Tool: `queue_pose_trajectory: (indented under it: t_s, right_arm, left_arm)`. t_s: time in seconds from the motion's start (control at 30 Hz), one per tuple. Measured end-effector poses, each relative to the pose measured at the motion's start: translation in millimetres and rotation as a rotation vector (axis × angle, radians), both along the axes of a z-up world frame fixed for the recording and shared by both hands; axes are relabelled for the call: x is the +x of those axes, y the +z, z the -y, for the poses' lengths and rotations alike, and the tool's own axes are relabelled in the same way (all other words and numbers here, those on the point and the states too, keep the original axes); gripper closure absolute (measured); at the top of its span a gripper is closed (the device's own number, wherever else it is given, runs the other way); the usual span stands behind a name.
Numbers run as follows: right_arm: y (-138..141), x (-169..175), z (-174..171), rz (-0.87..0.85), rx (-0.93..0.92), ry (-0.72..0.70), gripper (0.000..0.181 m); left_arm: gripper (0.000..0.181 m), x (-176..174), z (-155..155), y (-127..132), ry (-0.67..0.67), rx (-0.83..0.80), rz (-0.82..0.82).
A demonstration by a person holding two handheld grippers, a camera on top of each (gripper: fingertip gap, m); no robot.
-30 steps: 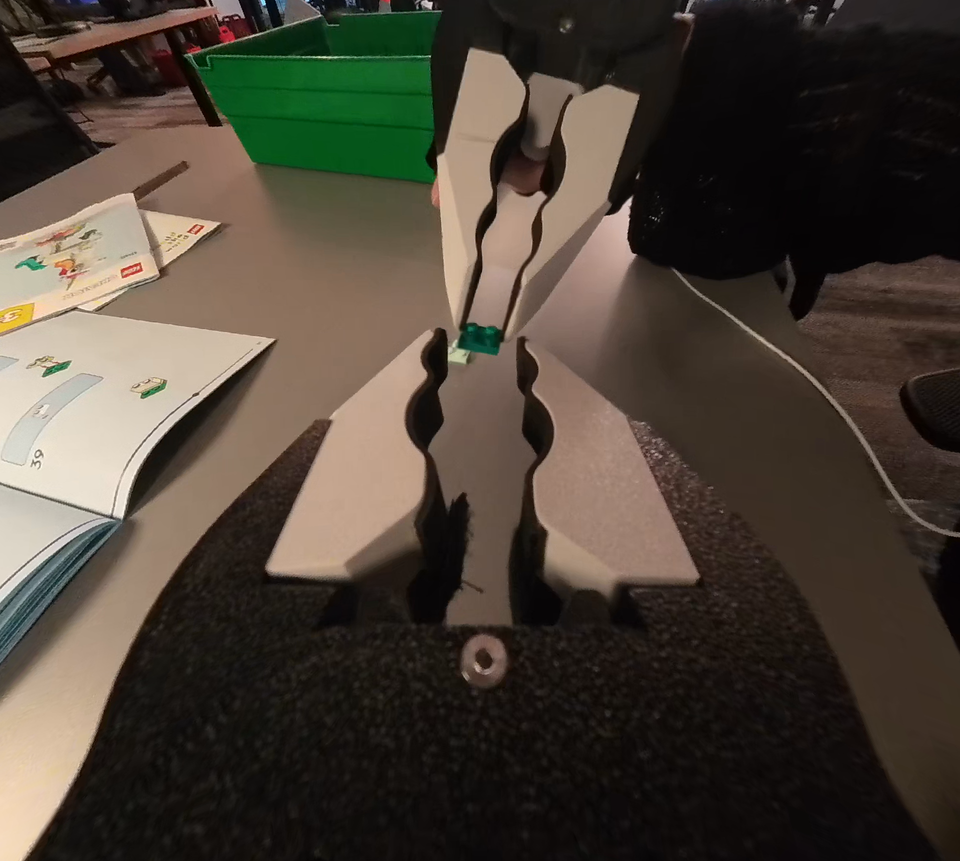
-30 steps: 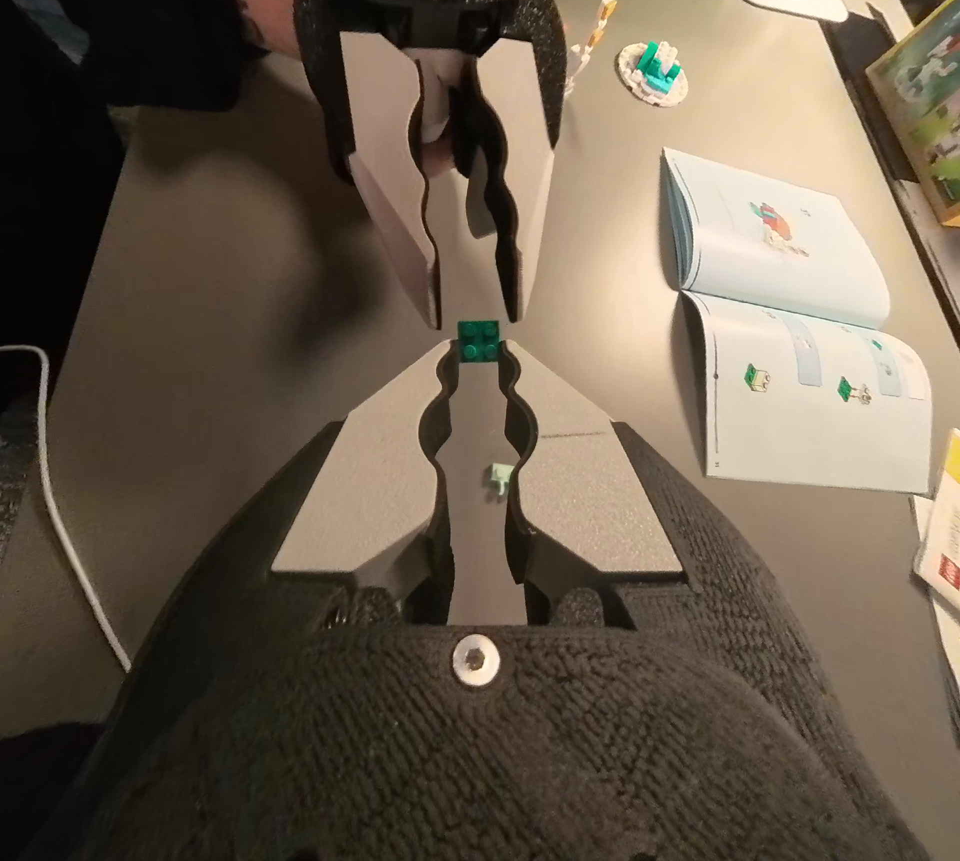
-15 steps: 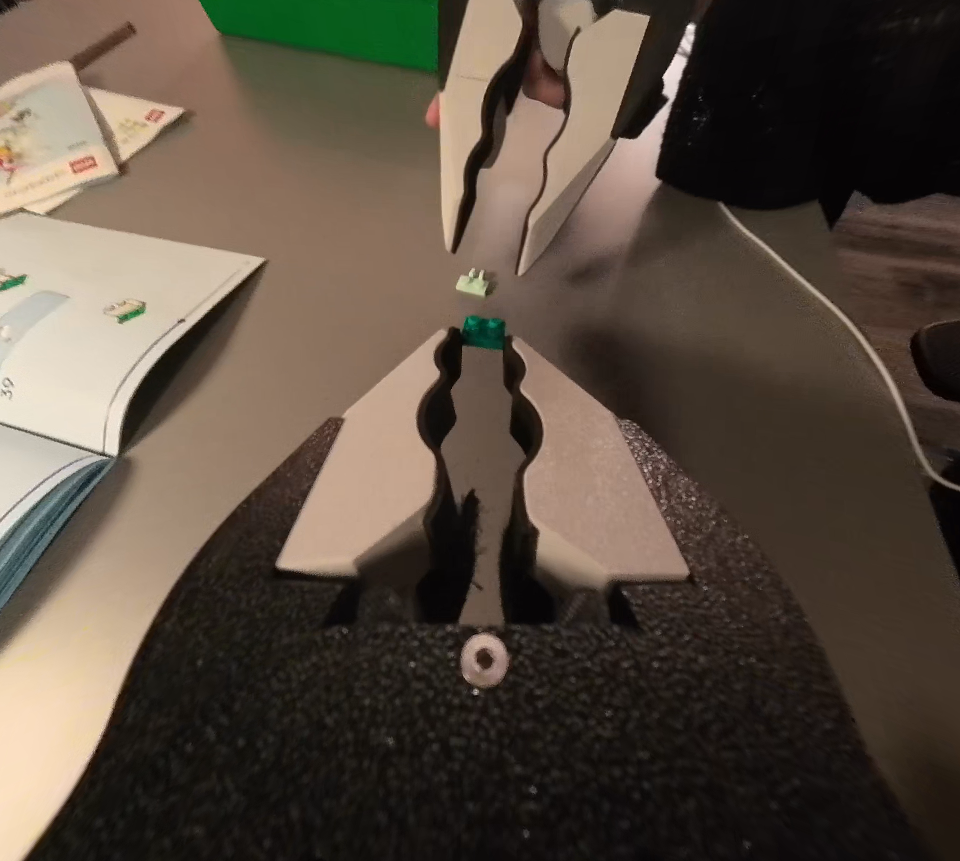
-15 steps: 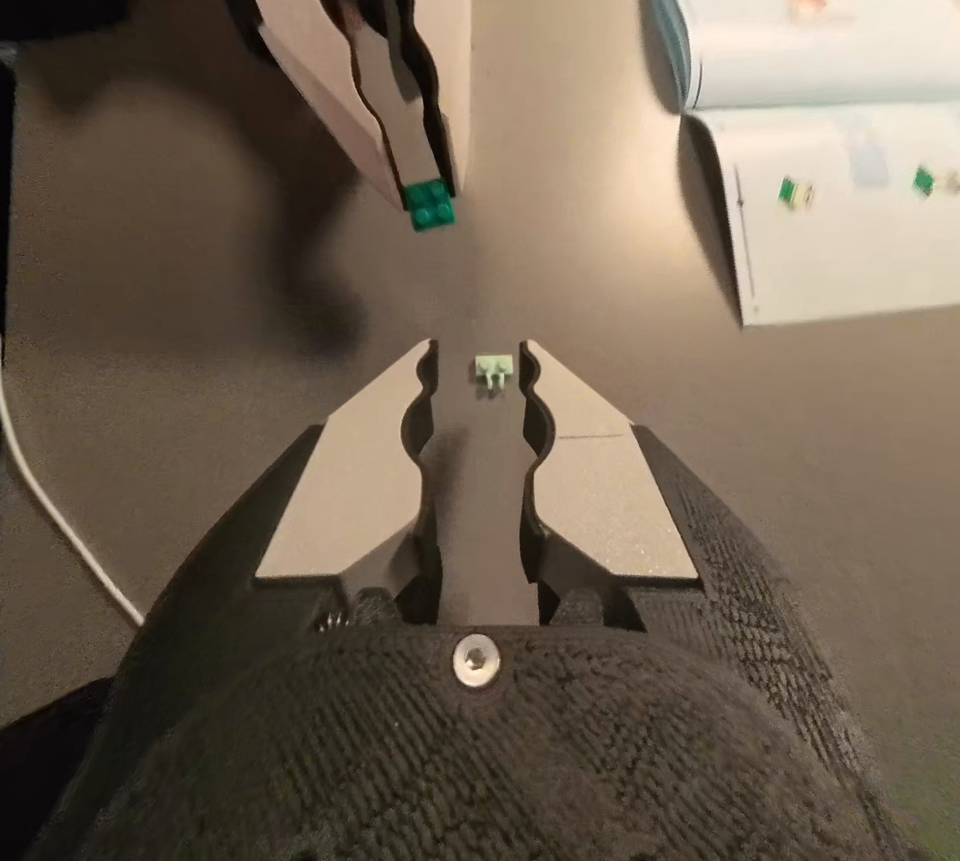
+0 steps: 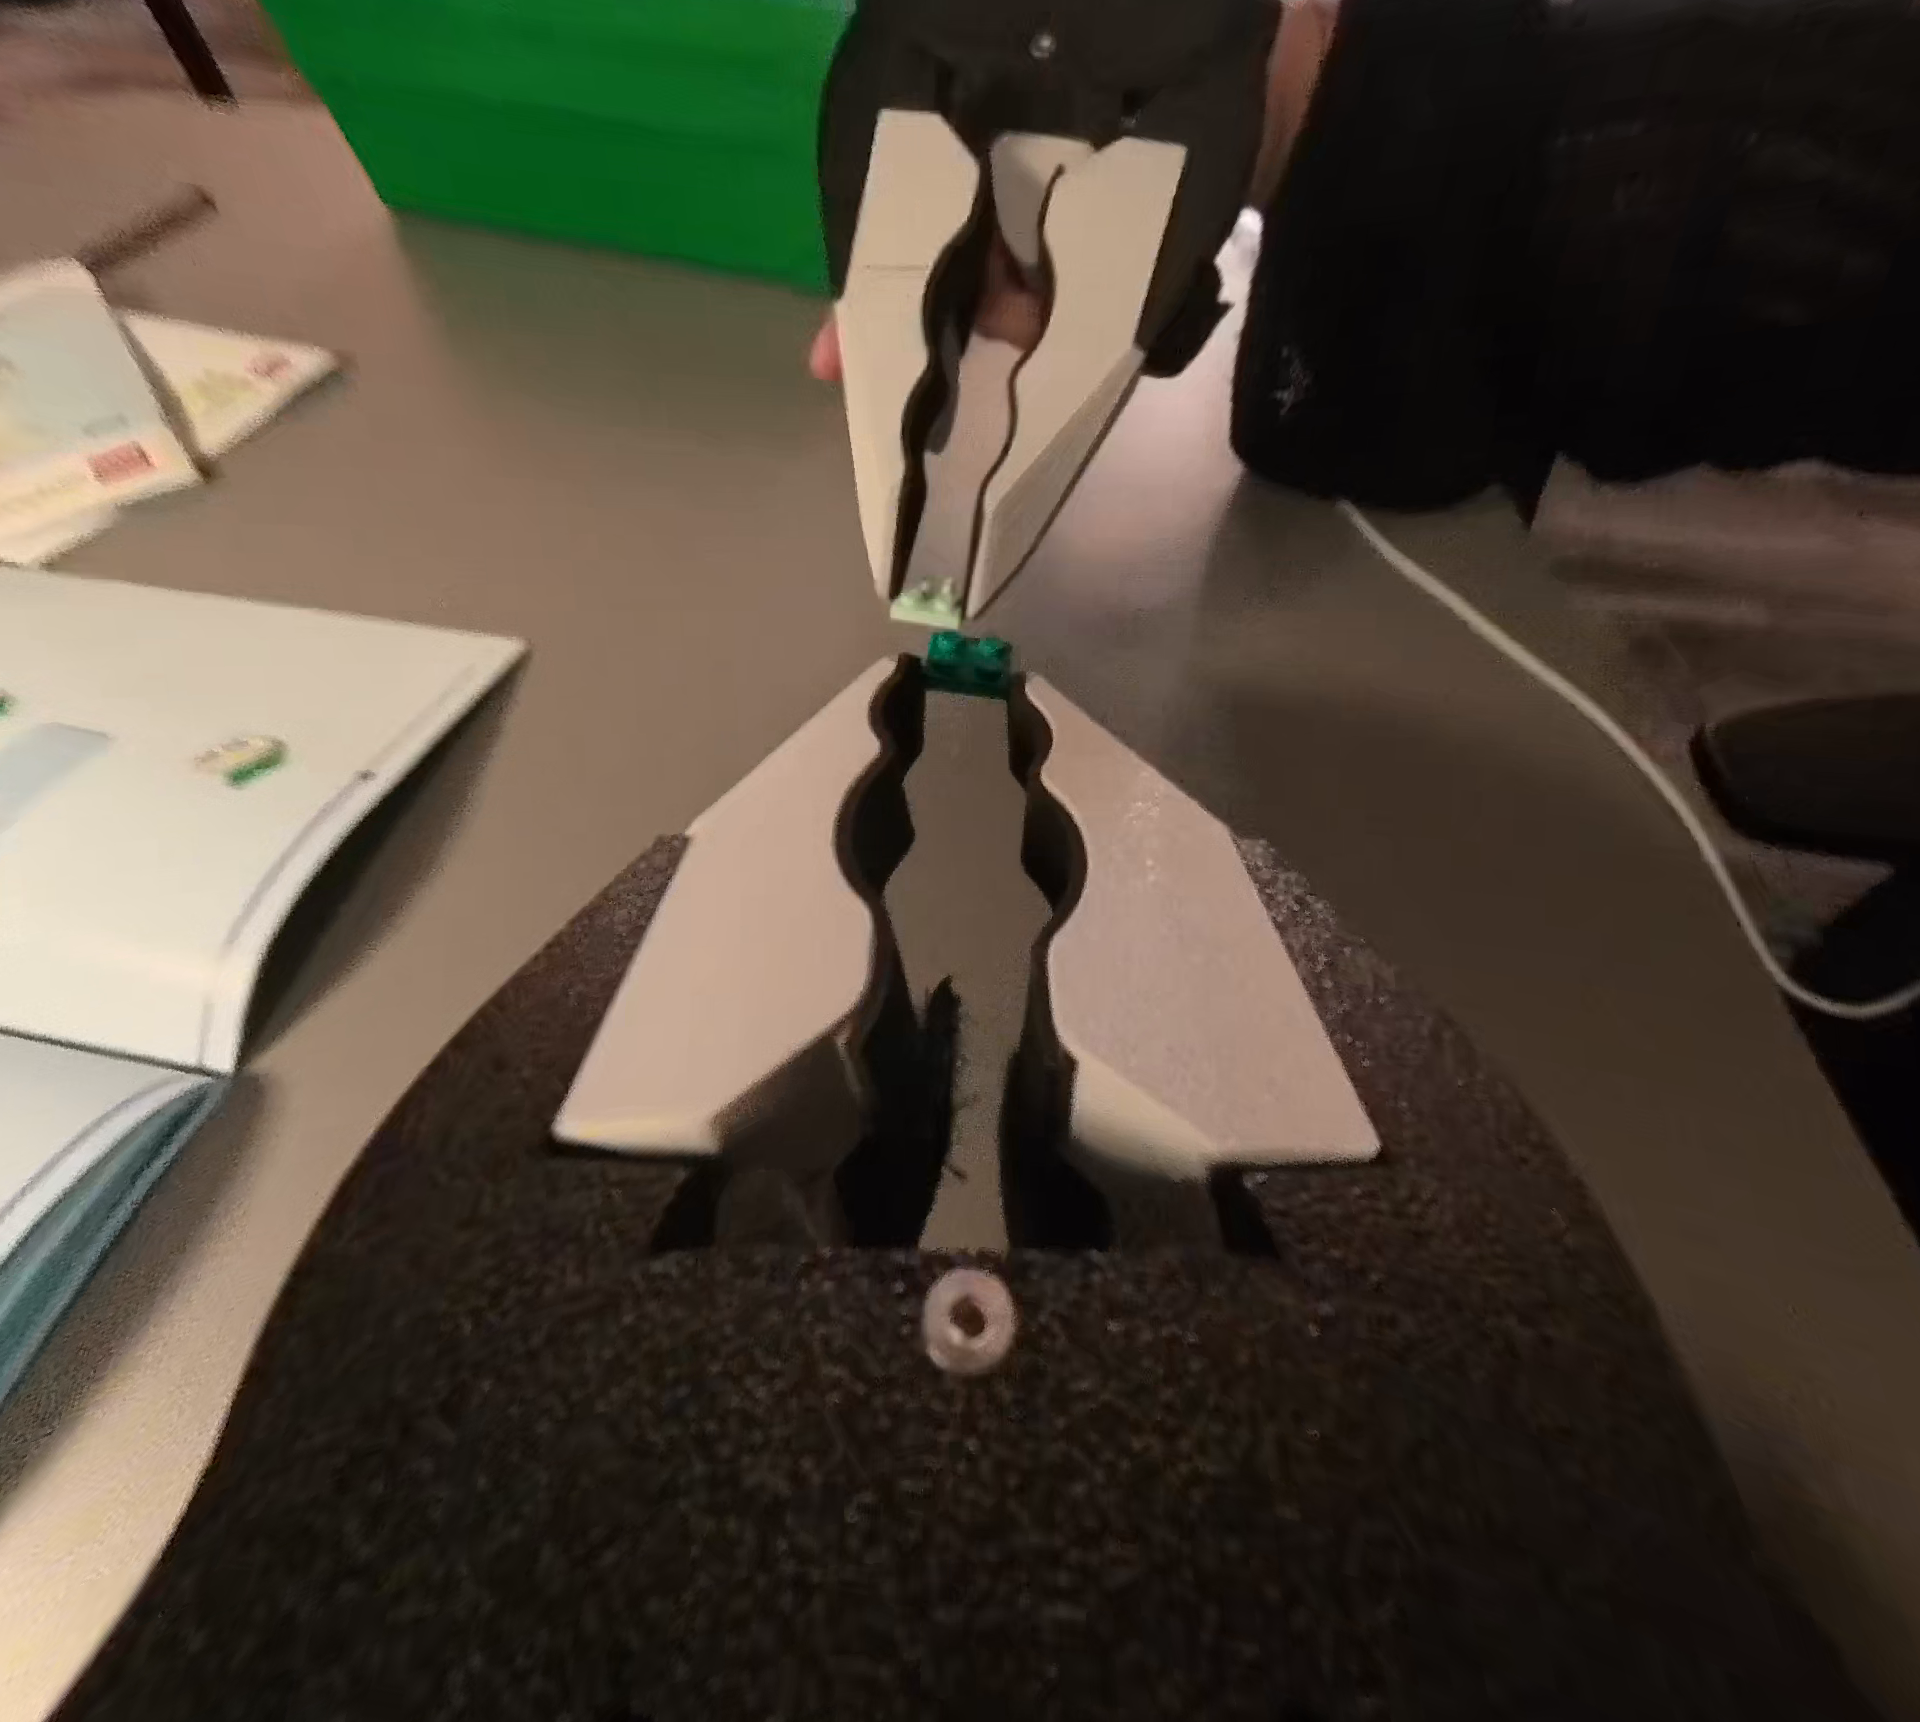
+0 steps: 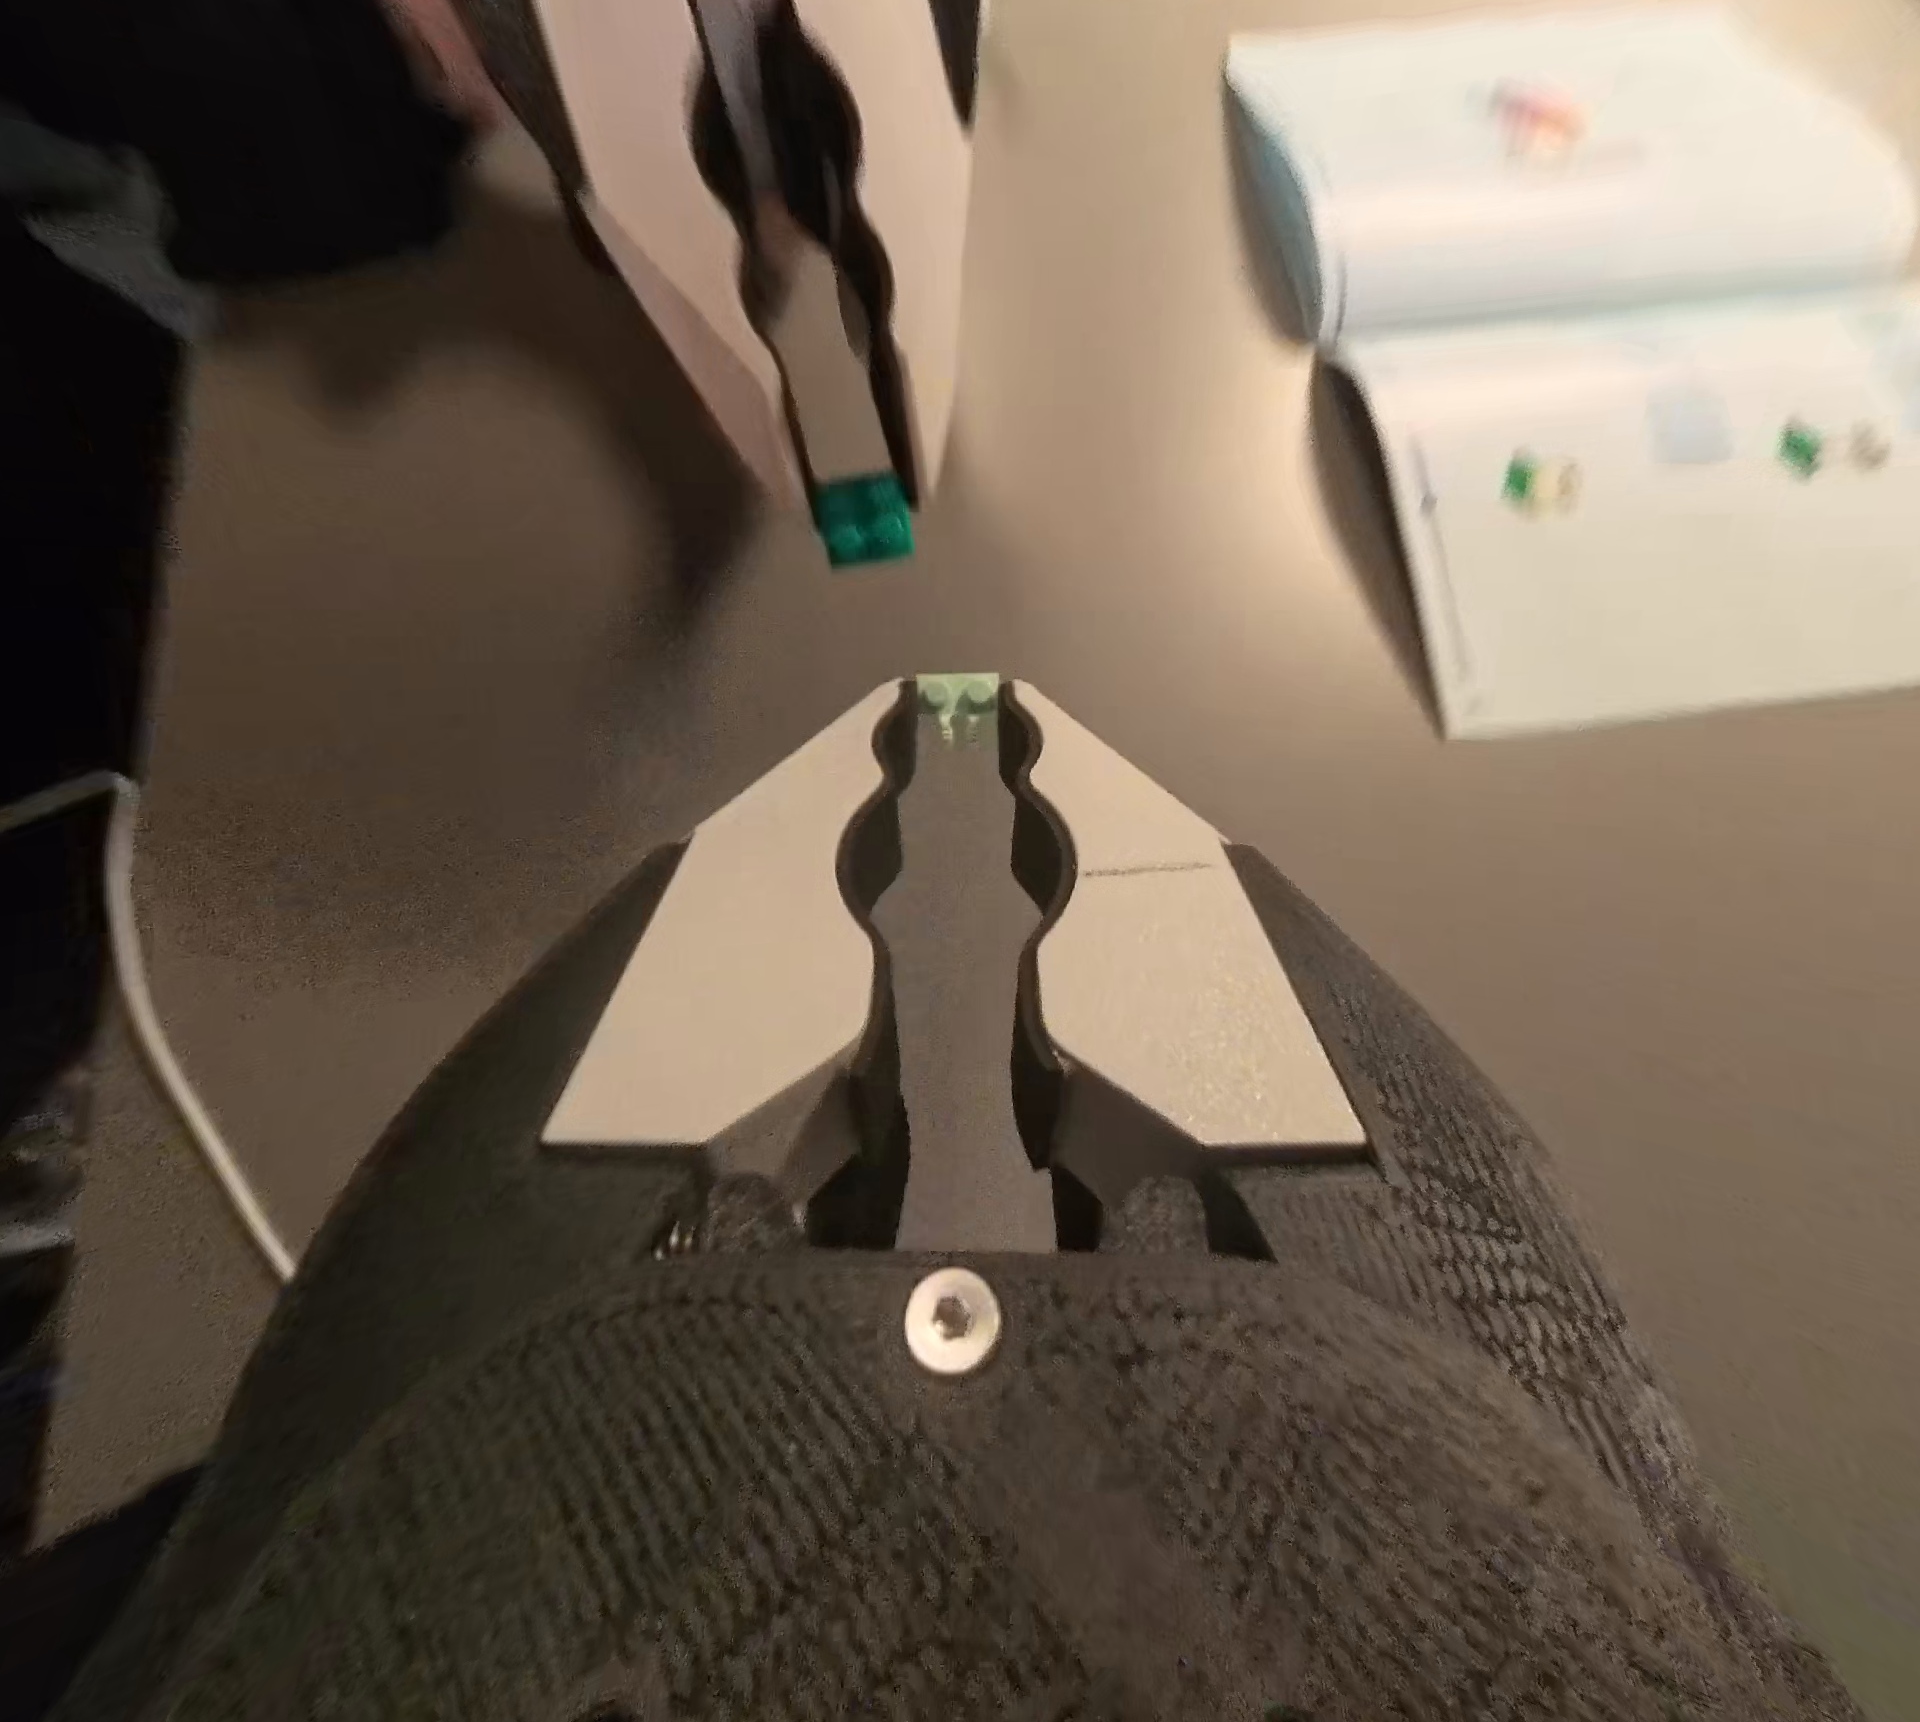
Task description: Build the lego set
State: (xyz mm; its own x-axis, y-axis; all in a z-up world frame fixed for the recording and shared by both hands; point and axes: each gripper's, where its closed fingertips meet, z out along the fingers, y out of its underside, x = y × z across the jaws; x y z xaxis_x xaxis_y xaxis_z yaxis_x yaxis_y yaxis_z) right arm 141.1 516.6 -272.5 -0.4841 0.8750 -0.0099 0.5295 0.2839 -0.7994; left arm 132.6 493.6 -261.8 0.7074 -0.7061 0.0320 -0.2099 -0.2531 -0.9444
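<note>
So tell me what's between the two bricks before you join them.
Nothing visible. The left gripper holds the dark green brick, the right gripper the pale green piece, and only open air above the bare table separates them.

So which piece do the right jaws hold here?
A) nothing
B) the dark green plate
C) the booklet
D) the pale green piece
D: in the right wrist view the pale green piece sits pinched at the tips of the right gripper, while the dark green plate is in the left gripper.
</note>
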Motion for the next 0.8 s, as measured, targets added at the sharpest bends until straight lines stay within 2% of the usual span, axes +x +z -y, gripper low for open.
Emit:
queue_pose_trajectory:
  t_s: [0.03,0.13,0.3,0.8]
  right_arm:
    - [20.1,-3.9,3.7,-0.046,-0.023,0.016,0.167]
    - [62.1,-12.0,16.8,-0.094,-0.006,0.087,0.167]
    - [80.0,-24.7,31.4,-0.035,0.113,0.163,0.167]
    - [89.3,-39.7,36.8,-0.025,0.186,0.194,0.167]
  left_arm:
    - [0.168,-1.7,-0.5,10.6,0.002,0.041,0.037]
    - [0.168,-5.7,2.8,44.7,-0.005,0.176,0.153]
    - [0.168,-17.4,8.7,71.1,0.033,0.266,0.244]
    - [0.168,-29.2,14.2,74.2,0.047,0.273,0.250]
